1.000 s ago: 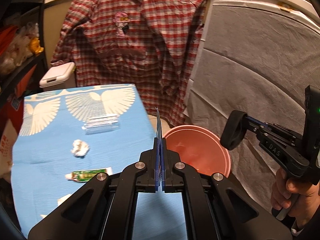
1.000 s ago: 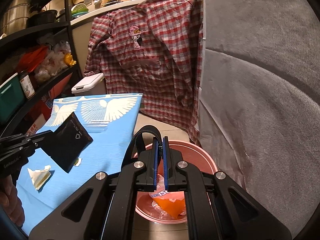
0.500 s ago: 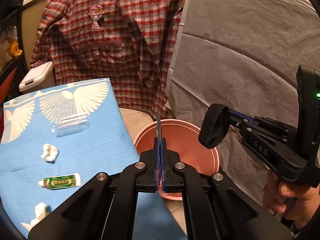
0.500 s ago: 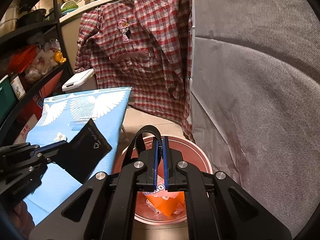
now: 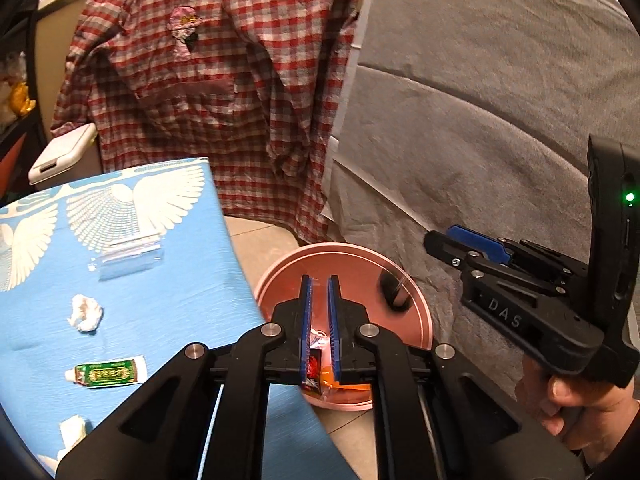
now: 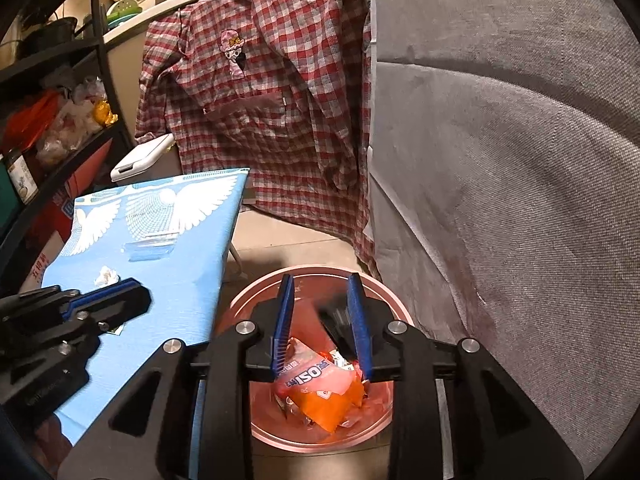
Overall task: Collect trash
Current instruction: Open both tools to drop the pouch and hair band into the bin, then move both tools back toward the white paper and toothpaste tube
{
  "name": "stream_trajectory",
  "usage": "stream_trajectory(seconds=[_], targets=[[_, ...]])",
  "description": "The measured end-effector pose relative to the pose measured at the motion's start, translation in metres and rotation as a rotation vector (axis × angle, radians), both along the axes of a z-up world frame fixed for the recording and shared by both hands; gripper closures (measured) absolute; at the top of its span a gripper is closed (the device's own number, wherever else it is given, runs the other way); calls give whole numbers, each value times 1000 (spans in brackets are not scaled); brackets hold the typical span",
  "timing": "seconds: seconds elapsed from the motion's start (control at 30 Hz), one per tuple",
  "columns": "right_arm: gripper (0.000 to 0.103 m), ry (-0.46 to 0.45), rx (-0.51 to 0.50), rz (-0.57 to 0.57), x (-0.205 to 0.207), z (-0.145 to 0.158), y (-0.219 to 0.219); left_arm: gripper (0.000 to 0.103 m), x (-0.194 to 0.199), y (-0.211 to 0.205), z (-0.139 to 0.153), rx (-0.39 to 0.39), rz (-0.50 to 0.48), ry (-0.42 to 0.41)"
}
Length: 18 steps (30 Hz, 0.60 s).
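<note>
While over pink bin [image 6: 256, 292], both claws opening, empty: left claw [image 5: 319, 300], right claw [image 6: 320, 316].

Black linkage arms, silver screws, blue-padded fingers [image 5: 306, 320], "DAS" marking, green light.

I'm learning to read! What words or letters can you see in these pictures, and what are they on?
"DAS": white letters on the side of the right gripper.
"OSI", seen upside down: the orange wrapper in the pink bin; its other print is too small.
Red characters on the box under the shelf: too blurred.
Green tube on the blue cloth: label too small.
</note>
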State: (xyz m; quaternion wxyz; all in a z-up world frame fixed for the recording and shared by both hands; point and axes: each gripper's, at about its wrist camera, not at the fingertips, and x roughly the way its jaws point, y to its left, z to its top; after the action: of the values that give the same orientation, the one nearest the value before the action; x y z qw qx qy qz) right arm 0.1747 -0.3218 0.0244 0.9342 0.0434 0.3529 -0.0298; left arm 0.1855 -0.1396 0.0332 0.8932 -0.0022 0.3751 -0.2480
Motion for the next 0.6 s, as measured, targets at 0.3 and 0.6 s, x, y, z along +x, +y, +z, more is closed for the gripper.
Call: stream_trajectory(seconds=[0.3,0.6], targets=[[74,-26,-18,33,-9,9,17,95,-16,44,15,13,36,-42],[74,-78,-9,96,-24,26,50,95,-35,124,21,65,86,-59]])
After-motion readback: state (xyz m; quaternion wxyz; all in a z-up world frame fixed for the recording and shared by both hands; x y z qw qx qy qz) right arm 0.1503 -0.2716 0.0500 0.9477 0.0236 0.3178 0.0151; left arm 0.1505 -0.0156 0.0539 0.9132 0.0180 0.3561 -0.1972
